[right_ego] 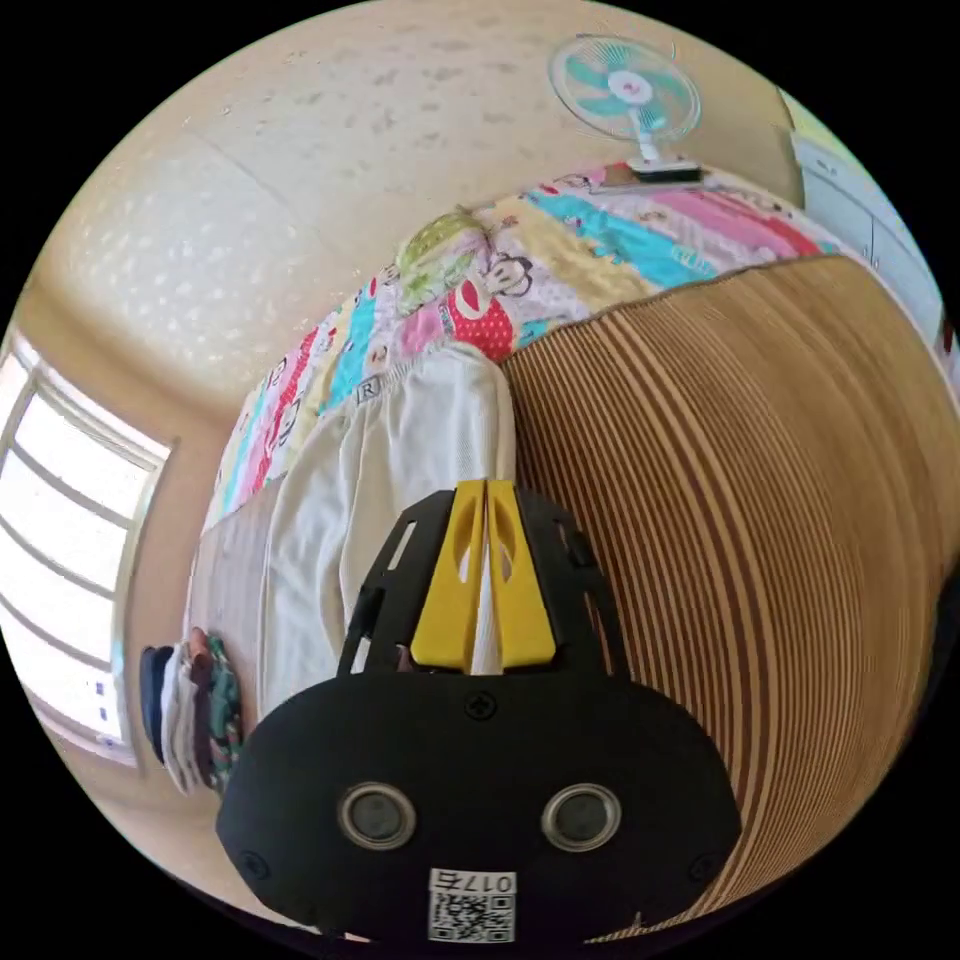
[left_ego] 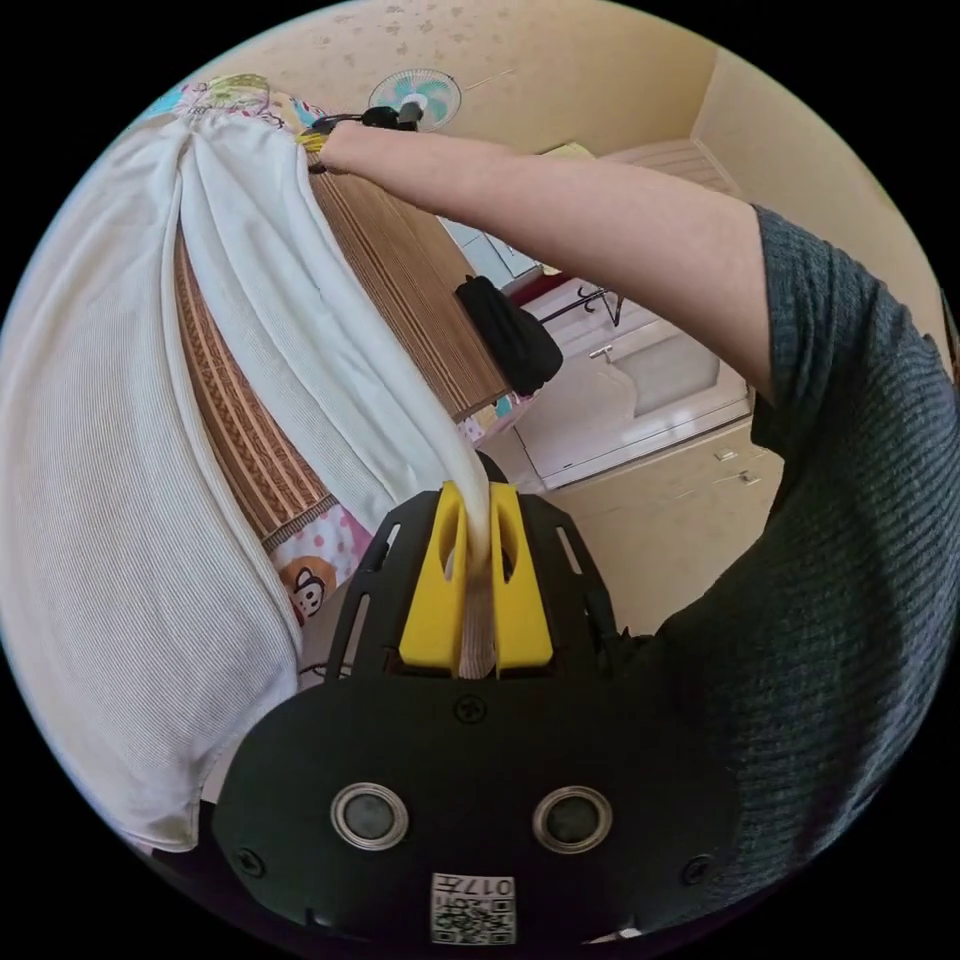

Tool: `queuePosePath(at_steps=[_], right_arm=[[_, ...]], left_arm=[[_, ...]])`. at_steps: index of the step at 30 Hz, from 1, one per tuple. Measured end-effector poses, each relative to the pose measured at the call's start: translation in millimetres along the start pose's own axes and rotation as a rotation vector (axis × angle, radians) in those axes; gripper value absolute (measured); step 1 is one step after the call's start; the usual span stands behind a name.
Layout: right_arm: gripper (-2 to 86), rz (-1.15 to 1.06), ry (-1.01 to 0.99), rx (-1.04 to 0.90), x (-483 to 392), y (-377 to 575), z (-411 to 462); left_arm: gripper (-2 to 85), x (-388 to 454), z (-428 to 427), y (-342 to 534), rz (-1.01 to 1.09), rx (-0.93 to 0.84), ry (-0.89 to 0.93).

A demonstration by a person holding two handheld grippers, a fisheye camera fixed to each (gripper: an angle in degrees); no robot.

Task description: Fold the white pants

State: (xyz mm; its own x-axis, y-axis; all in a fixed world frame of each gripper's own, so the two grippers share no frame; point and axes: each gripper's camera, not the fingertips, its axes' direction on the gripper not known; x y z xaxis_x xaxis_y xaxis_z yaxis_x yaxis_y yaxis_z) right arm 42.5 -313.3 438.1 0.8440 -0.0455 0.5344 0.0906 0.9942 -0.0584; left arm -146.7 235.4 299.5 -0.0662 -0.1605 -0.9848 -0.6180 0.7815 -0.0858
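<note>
A: Your left gripper (left_ego: 478, 505) hides the pinched end of the white pants (left_ego: 120, 480) between its yellow jaws; the far gripper (left_ego: 330, 130) past your forearm (left_ego: 560, 220) is too small to tell how its jaws stand.

B: Noted. In the right gripper view your right gripper (right_ego: 485, 500) covers the cloth's edge (right_ego: 400, 470). The stack (right_ego: 190, 700) under the window is cut by the rim, contents unclear.
</note>
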Motion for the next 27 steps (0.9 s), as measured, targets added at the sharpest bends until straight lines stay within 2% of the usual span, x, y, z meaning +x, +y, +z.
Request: queuePosePath(at_steps=[2,4,5,9,11,12,14,18,20,21,23,25,27], right_arm=[[1.5,-0.142,-0.082,-0.009,-90,-23,-14],[1.4,-0.149,-0.097,-0.008,-125,-31,-15],[1.5,-0.142,-0.038,-0.032,-136,-37,-8],[3.8,-0.066,0.192,-0.21,-108,-32,37],[9.4,0.08,0.285,-0.294,-48,-5,57],[11.2,0.118,0.266,-0.317,-32,3,61],[12.9,0.251,0.06,-0.366,29,37,75],[13.2,0.355,-0.183,-0.352,80,75,101],[10.8,0.307,-0.299,-0.332,83,81,113],[9.8,0.295,-0.258,-0.308,80,79,109],[4.9,0.124,0.02,-0.186,39,57,85],[4.0,-0.035,0.085,-0.131,-10,36,74],[3.7,-0.105,-0.005,-0.062,-57,18,60]], left_arm=[[3.8,-1,-29,23,-0.006,0.042,0.021],[3.5,2,-72,57,-0.032,0.124,-0.027],[3.4,2,-81,65,-0.046,0.141,-0.047],[3.2,-1,-107,77,-0.087,0.155,-0.09],[3.1,5,-105,71,-0.056,0.137,-0.082],[3.2,10,-103,66,-0.038,0.126,-0.076],[3.2,17,-97,60,-0.018,0.11,-0.058],[3.5,29,-79,51,-0.03,0.076,-0.003],[3.7,34,-75,49,-0.042,0.071,0.002],[3.7,36,-77,49,-0.052,0.076,0.008],[3.8,37,-85,50,-0.087,0.115,0.016],[3.8,34,-109,57,-0.132,0.181,0.041],[3.8,34,-137,69,-0.152,0.254,0.074]])
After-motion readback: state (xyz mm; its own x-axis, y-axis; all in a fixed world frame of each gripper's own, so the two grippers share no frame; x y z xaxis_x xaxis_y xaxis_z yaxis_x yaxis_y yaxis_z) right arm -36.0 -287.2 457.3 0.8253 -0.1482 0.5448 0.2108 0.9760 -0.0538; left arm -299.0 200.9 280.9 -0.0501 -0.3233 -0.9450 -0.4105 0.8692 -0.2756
